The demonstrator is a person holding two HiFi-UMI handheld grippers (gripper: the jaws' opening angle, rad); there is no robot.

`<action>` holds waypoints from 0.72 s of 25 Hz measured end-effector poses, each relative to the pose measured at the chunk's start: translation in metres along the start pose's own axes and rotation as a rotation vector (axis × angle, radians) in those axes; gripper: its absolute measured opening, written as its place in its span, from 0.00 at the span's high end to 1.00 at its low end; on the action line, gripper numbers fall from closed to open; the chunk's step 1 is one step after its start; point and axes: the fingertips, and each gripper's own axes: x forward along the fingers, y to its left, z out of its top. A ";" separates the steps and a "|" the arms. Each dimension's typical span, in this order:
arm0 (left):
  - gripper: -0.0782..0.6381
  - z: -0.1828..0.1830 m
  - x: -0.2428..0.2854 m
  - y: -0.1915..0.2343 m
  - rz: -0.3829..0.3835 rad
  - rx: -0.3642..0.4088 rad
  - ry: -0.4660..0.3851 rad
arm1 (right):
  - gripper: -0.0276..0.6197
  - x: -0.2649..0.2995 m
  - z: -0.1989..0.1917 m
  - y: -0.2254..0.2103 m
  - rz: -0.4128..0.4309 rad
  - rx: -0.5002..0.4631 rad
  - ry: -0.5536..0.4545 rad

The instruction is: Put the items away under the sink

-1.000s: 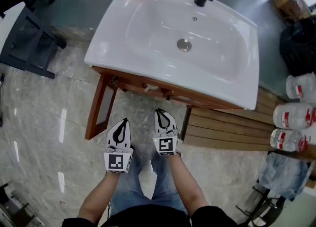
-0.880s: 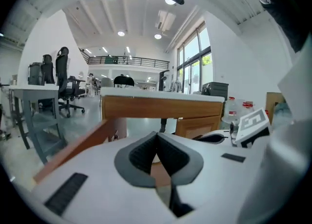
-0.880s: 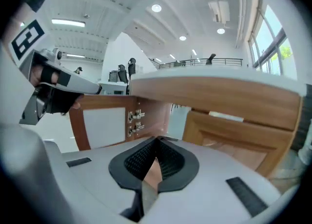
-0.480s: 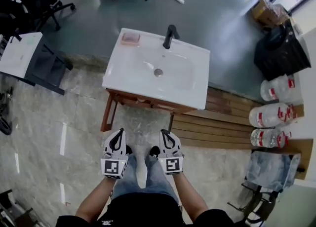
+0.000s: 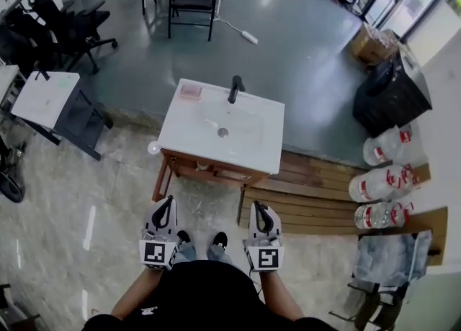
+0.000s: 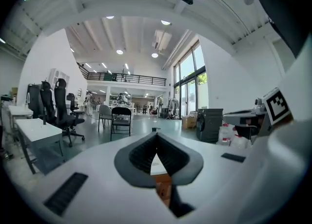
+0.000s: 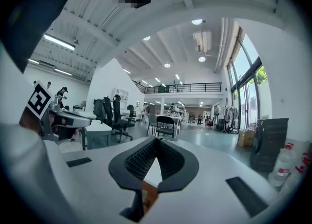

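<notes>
Head view shows whole sink (image 5: 268, 151): long axis left-right, faucet (image 5: 233, 90) at far edge. Gripper views add ceiling lights (image 7: 197, 22). Left gripper (image 5: 167, 202) and right gripper (image 5: 258, 208) closed, empty.

We hold the left gripper (image 5: 168, 201) and the right gripper (image 5: 257, 207) level in front of us, side by side but well apart, both pointing forward. Each has its jaws closed tip to tip and empty. Our forearms (image 5: 135, 297) run straight behind them.
</notes>
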 end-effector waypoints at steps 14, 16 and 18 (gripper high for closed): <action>0.88 0.045 -0.013 -0.008 -0.067 0.067 -0.051 | 0.94 -0.025 0.045 -0.022 -0.134 -0.011 -0.087; 0.88 0.045 -0.013 -0.009 -0.068 0.067 -0.046 | 0.94 -0.027 0.046 -0.023 -0.140 -0.009 -0.087; 0.88 0.046 -0.012 -0.010 -0.068 0.068 -0.046 | 0.94 -0.029 0.047 -0.024 -0.145 -0.021 -0.087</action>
